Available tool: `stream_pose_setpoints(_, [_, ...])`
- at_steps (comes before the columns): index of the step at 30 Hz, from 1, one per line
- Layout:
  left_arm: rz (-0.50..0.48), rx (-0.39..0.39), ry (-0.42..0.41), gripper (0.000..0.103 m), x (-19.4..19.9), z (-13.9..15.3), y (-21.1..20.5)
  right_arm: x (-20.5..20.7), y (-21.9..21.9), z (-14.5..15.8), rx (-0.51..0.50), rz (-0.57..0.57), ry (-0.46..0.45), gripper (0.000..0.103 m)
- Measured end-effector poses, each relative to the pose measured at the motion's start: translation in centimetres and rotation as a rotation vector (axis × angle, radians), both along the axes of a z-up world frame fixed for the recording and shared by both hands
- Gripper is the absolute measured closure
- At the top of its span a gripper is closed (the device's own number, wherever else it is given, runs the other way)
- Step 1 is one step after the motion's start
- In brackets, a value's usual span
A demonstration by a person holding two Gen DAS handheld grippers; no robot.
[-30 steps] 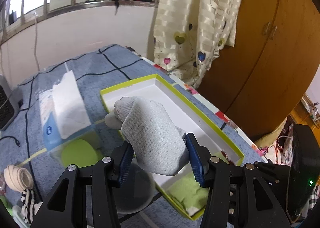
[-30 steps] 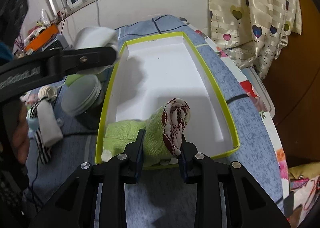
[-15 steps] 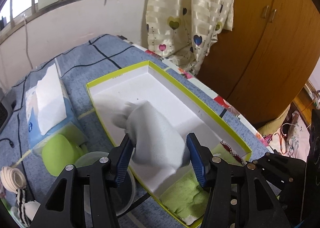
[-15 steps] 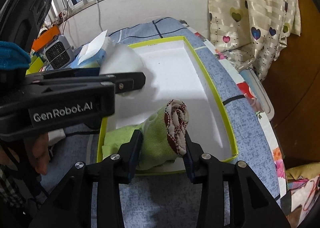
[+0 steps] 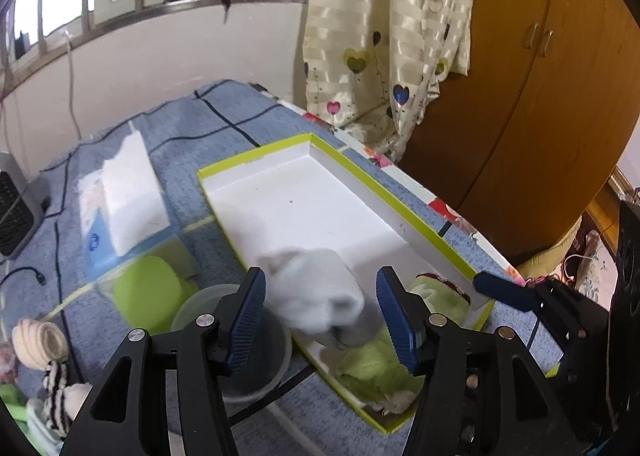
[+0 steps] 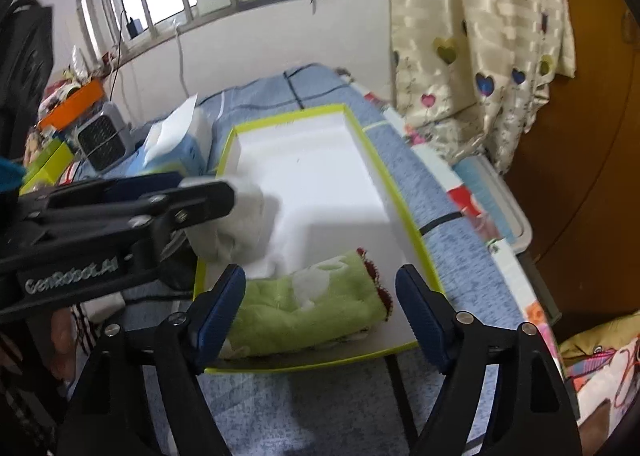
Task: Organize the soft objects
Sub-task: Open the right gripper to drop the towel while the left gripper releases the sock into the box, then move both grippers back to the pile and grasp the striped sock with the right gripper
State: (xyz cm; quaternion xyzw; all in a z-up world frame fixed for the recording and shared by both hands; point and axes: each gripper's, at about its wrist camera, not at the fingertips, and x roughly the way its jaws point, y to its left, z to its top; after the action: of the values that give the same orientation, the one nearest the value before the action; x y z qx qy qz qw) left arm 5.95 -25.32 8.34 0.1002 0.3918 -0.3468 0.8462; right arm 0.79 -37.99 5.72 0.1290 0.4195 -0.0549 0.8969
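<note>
1. Overall, the blue checked tabletop (image 5: 192, 136) carries a shallow white tray with a lime-green rim (image 5: 256, 154), lying lengthwise away from me.
2. My right gripper (image 6: 320, 304) stands wide open at the tray's near end; its blue pads flank the green towel roll (image 6: 304, 308) without touching it.
3. That roll lies flat on its side across the near end of the tray, its dark red edge toward the right wall.
4. My left gripper (image 5: 320, 316) is likewise spread wide over the tray's near left rim.
5. The grey-white sock bundle (image 5: 316, 292) sits between its pads, blurred; whether it touches either pad I cannot tell.
6. A tissue pack (image 5: 124, 208) lies left of the tray.
7. A rolled cream sock (image 5: 38, 342) rests at the far left edge.
</note>
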Motion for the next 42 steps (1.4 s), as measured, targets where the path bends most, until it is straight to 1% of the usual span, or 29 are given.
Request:
stream_pose_setpoints(4, [0.025,-0.012,-0.025,0.042,-0.9,0.8,1.3,-0.2,0.4,0.6,-0.012,-0.005,-0.016,0.025])
stream_pose_setpoints(9, [0.070,-0.023,-0.042,0.041,-2.2,1.3,3.5,-0.6,1.2,1.3,-0.008,-0.005,-0.041,0.025])
stream_pose_setpoints(16, [0.139,-0.005,-0.096,0.040,-4.2,1.8,6.5,-1.2,2.9,1.9,-0.007,0.015,-0.070,0.025])
stream_pose_setpoints(22, [0.184,-0.009,-0.130,0.040,-5.7,2.3,8.9,-1.5,4.3,2.2,-0.007,0.032,-0.086,0.024])
stream_pose_setpoints(33, [0.270,-0.037,-0.146,0.039,-7.4,2.5,13.0,-1.6,6.9,1.9,-0.015,0.089,-0.071,0.025])
stream_pose_setpoints(42, [0.344,-0.040,-0.124,0.039,-7.9,1.6,17.0,-1.6,9.9,2.0,-0.007,0.151,-0.081,0.025])
